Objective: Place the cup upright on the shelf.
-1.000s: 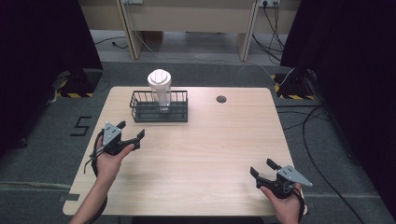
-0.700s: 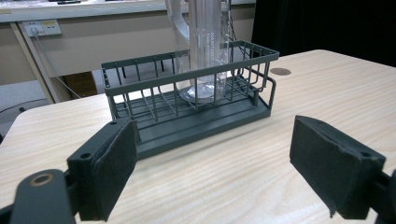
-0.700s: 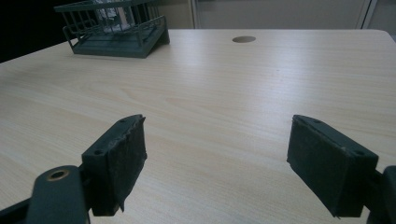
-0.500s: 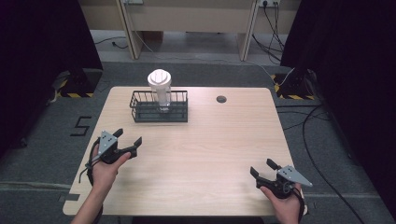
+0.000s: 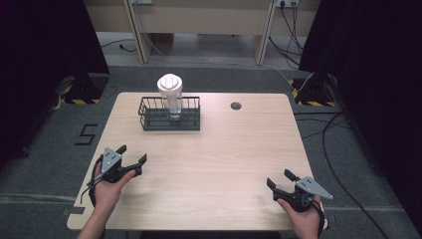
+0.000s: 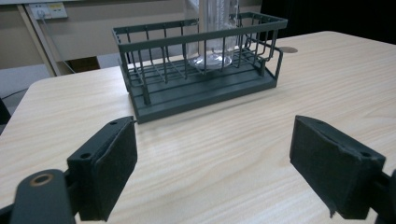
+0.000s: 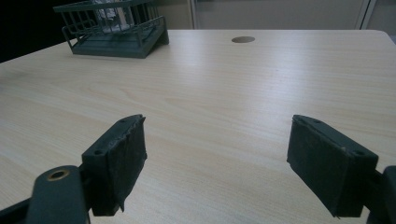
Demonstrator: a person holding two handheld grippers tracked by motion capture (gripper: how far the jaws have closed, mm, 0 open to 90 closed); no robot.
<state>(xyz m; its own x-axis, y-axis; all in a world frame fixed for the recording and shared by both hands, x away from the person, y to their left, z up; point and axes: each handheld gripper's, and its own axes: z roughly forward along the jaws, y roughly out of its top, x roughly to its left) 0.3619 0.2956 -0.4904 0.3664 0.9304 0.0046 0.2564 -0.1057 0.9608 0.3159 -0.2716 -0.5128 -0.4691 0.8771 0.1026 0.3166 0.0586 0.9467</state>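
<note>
A dark wire basket (image 5: 170, 115) stands at the back left of the wooden table (image 5: 219, 149). Inside it a clear tumbler with a white lid (image 5: 170, 92) stands upright. The left gripper view looks straight at the wire basket (image 6: 201, 65), with the tumbler's clear base (image 6: 212, 58) behind its bars. My left gripper (image 5: 133, 155) hovers over the table's front left, open and empty, well short of the basket. Open and empty too, my right gripper (image 5: 280, 179) sits near the front right corner. In the right gripper view, the basket (image 7: 114, 28) is far off at the upper left.
A round cable hole (image 5: 236, 105) lies in the table's back, right of the basket, and shows as the cable hole (image 7: 243, 39) in the right gripper view. Cables (image 5: 343, 144) trail on the grey floor at the right. A desk's legs stand beyond the table.
My left gripper has drawn back from near the basket toward the table's front left edge. The right gripper has stayed where it was.
</note>
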